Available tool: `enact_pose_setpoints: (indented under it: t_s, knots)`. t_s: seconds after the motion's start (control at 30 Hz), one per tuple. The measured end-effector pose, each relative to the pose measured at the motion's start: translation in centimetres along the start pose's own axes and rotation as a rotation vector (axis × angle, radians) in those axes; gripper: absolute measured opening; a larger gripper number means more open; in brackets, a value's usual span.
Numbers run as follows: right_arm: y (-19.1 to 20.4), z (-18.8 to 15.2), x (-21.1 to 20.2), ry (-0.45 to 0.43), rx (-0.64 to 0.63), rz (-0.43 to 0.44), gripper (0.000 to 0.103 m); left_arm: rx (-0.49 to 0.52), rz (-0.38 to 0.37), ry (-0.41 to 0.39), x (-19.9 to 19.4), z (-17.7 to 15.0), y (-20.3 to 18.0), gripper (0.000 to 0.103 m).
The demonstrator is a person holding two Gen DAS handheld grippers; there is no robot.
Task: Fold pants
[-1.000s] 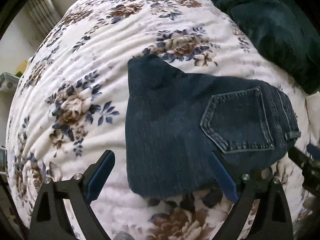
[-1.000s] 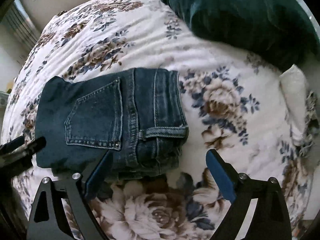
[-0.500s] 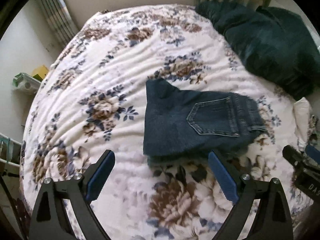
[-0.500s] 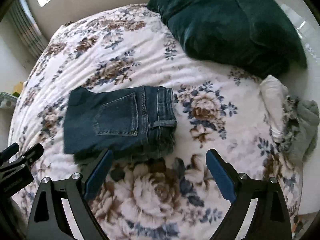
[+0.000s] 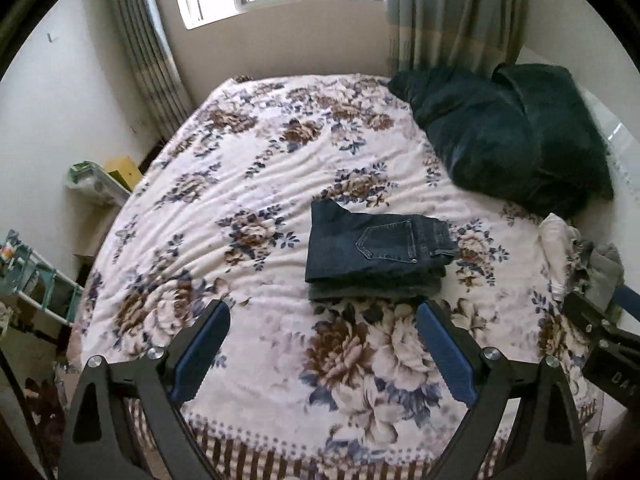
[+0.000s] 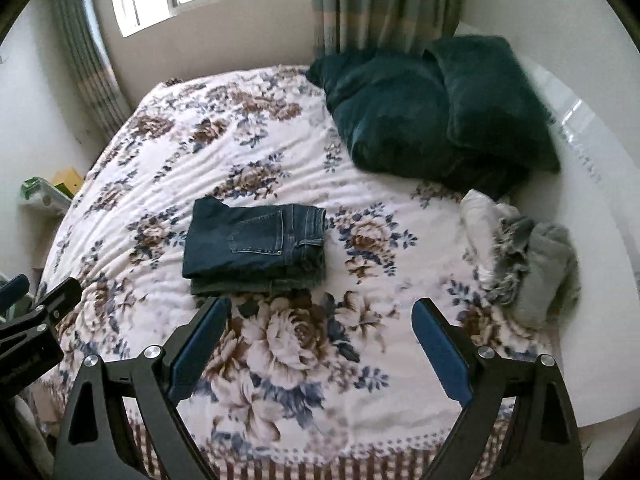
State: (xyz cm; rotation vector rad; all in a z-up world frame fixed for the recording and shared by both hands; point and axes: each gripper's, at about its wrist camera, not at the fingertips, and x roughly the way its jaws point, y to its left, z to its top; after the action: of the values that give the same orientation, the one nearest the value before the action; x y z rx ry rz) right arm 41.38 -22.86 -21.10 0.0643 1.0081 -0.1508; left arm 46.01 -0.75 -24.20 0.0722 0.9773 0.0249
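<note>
Dark blue jeans [image 5: 372, 252] lie folded into a compact stack on the floral bedspread [image 5: 248, 184], back pocket facing up; in the right wrist view the jeans [image 6: 256, 246] sit left of centre. My left gripper [image 5: 322, 322] is open and empty, held back near the foot of the bed, well short of the jeans. My right gripper [image 6: 320, 320] is likewise open and empty, apart from the jeans. Each gripper shows at the edge of the other's view: the right one [image 5: 600, 320] and the left one [image 6: 36, 308].
Dark green pillows [image 5: 512, 136] lie at the far right of the bed. A heap of white and grey clothes [image 6: 516, 256] sits near the right edge. A rack [image 5: 32, 280] and a shelf with boxes [image 5: 100, 180] stand left of the bed. Window and curtains are behind.
Both grippers have pulled back and up from the jeans, which now look small and far away. The folded jeans stay in place on the bed.
</note>
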Motion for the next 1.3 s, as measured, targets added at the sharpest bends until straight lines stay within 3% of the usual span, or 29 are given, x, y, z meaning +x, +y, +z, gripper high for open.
enact_pose_setpoints:
  t_s: [0.43,0.73,1.0,1.1,1.3]
  knots:
    - [-3.4,-4.7,-20.7,-0.118,-0.058,0.020,0.096,-0.043,-0.031,-0.118,-17.7,-4.2,0.1,0.096]
    - [-2.9,-6.9,-31.3,-0.208,-0.072,0.038,0.096,-0.011,-0.031,-0.187,-24.9,-5.4,1.6,0.096]
    - [-2.4,-7.3,-35.3,-0.250,-0.073,0.048,0.098,-0.032,-0.044,-0.205,-26.1,-6.0,2.5,0.096]
    - [-2.5,-6.7,-34.8,-0.256,-0.067,0.043,0.098,-0.041,-0.049,-0.204,-25.6,-5.7,2.5,0.103]
    - [-2.4,-4.8,-32.1,-0.239,-0.059,0.040,0.100,-0.028,-0.017,-0.208,-24.3,-4.5,2.0,0.103]
